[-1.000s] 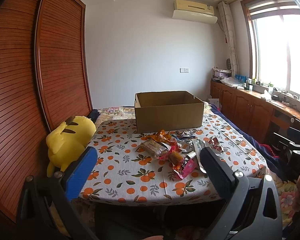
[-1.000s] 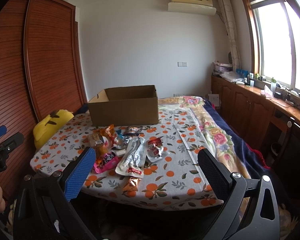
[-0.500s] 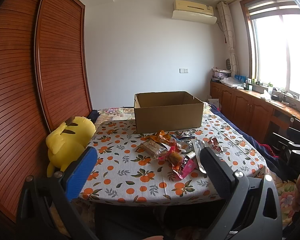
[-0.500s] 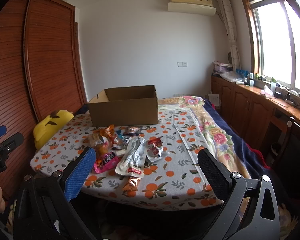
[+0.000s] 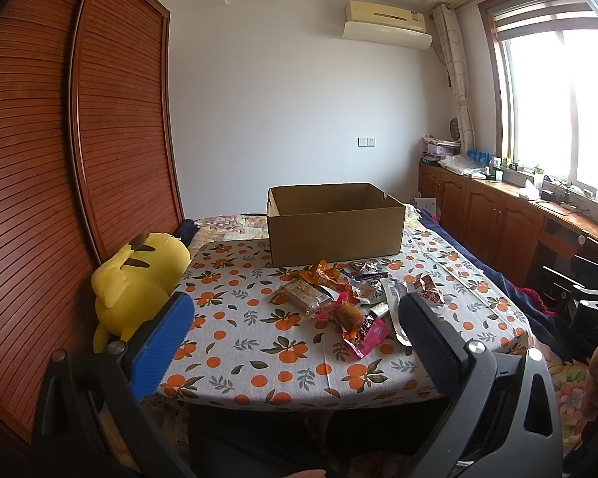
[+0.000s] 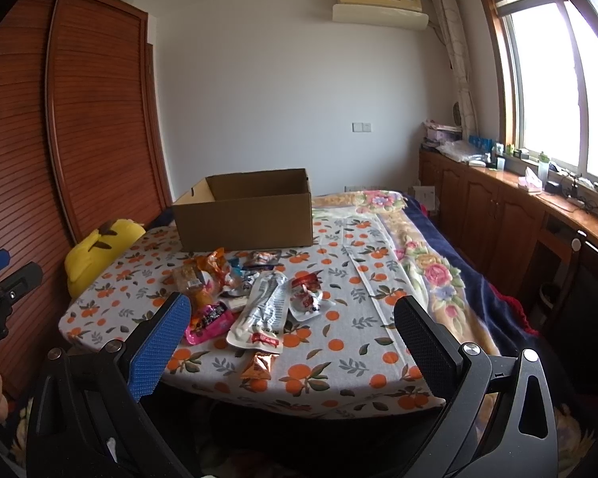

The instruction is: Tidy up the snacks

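- Hovering short of the near edge: left claw (image 5: 295, 332) and right claw (image 6: 291, 328), both spread wide with nothing between the pads, neither touching anything.
- Loose pile of foil and plastic snack packets (image 5: 349, 298) lies mid-surface on the orange-print tablecloth (image 5: 251, 334), just in front of the open brown cardboard box (image 5: 335, 223). No packet visible in the box from these angles, so my read is that sorting is not yet started.
- Handling, as a guess: packets are light, crinkly and slick; contents likely crushable, so a gentle pinch.
- Long white-and-grey pouch (image 6: 265, 310) is floppy and will droop; take it at a sealed end or pinch mid-body.
- Pink wrapper (image 6: 209, 320) sits at the pile's near-left; its raised edge is the easy grab.
- Small orange foil packet (image 6: 259, 364) lies apart, nearest the front edge, flat on the cloth; it needs a low approach to get a pad under it.
- Clear-wrapped brown bar (image 5: 305, 294) looks the stiffest; grip across its width.
- Packets overlap, so lifting one may drag a neighbour.
- Writing: print on the packets is too small to read. Partial letters "DAS" on the other gripper's body at the left view's edge; nothing else legible.
- Yellow plush toy (image 5: 135, 279) sits beside the surface's left edge, clear of the work.
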